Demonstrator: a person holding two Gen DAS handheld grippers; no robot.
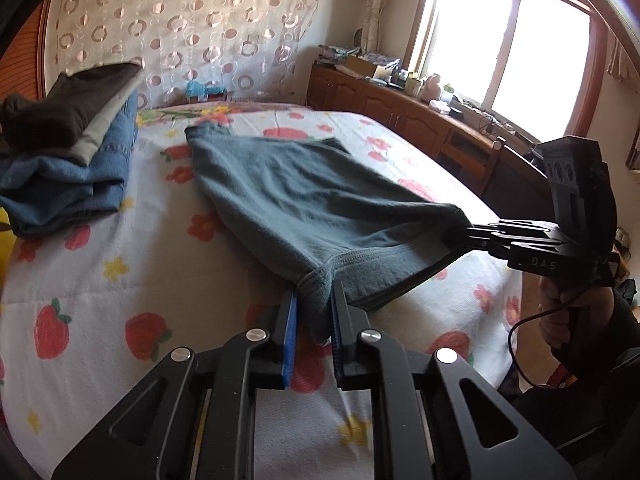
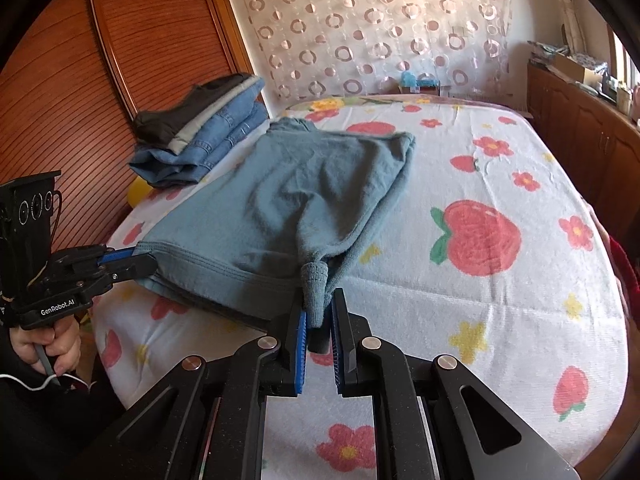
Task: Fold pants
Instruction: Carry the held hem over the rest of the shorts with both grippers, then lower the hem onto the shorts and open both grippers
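Note:
Grey-blue pants [image 1: 304,200] [image 2: 304,192] lie folded on the bed, their near edge lifted off the cover. In the left wrist view, my left gripper [image 1: 314,292] is shut on the near left corner of that edge, with fabric bunched between its blue pads. My right gripper [image 1: 466,234] pinches the other corner at the right. The right wrist view shows the right gripper [image 2: 320,300] shut on a bunched corner, and the left gripper [image 2: 136,258] clamping the far left corner. The hem stretches between the two.
A stack of folded jeans and dark clothes [image 1: 68,140] [image 2: 204,128] sits at the bed's far left. The bed cover [image 2: 480,300] is white with strawberries and flowers. Wooden cabinets [image 1: 400,112] run along the right under a window. A ribbed wooden panel [image 2: 60,80] stands on the left.

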